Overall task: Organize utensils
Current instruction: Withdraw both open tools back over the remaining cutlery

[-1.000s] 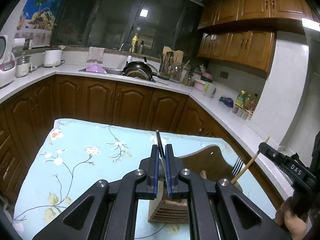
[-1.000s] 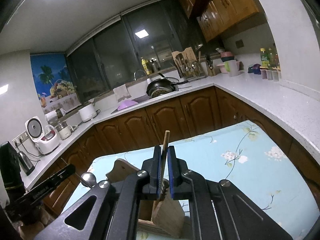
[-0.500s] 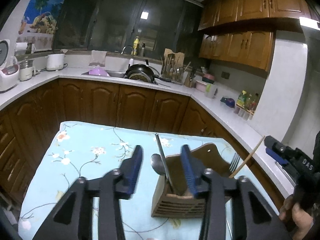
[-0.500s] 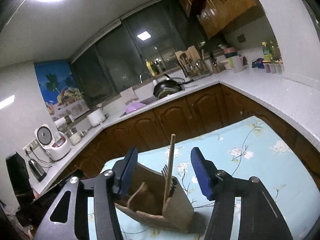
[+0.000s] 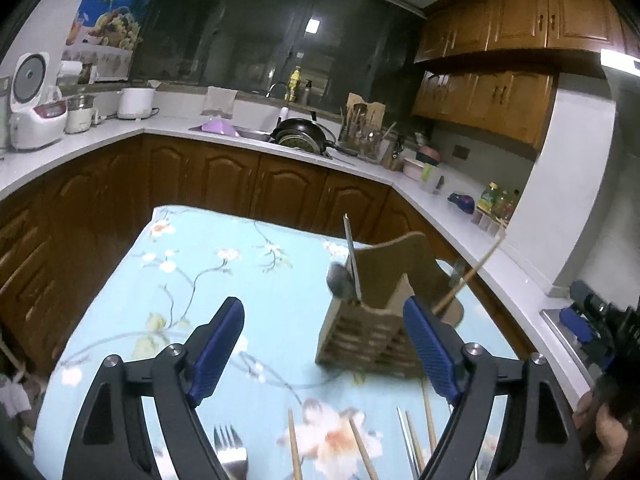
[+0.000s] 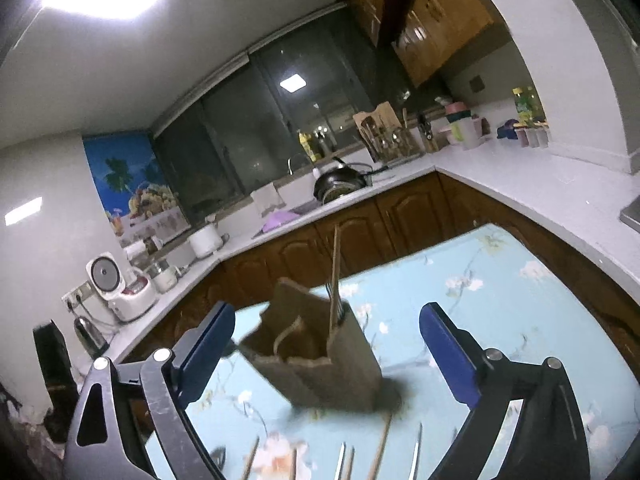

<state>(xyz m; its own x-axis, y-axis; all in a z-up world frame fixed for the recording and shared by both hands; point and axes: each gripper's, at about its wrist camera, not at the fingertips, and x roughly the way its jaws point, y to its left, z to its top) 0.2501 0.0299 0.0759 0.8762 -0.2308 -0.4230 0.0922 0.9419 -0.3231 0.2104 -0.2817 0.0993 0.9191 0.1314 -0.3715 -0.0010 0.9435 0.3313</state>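
Note:
A wooden utensil holder (image 5: 374, 332) stands on the floral blue tablecloth (image 5: 224, 280). It holds a metal spoon (image 5: 340, 280), a thin metal utensil (image 5: 352, 256) and a wooden chopstick (image 5: 472, 276). In the right wrist view the holder (image 6: 320, 356) shows a chopstick (image 6: 334, 272) and a fork (image 6: 338, 300). My left gripper (image 5: 324, 344) is open and empty, back from the holder. My right gripper (image 6: 326, 344) is open and empty too. A fork (image 5: 228, 452) and several chopsticks (image 5: 360, 448) lie on the cloth near me.
The table's far edge meets brown cabinets (image 5: 224, 176). A white counter (image 5: 440, 204) runs along the back and right, with a sink, a black pan (image 5: 302, 132), a rice cooker (image 5: 34, 108) and bottles (image 5: 496, 204). The other gripper (image 5: 600, 328) shows at the right edge.
Both grippers have opened and let go of the utensils, which now stand in the holder. Both have pulled back and up, so loose utensils on the cloth have come into view.

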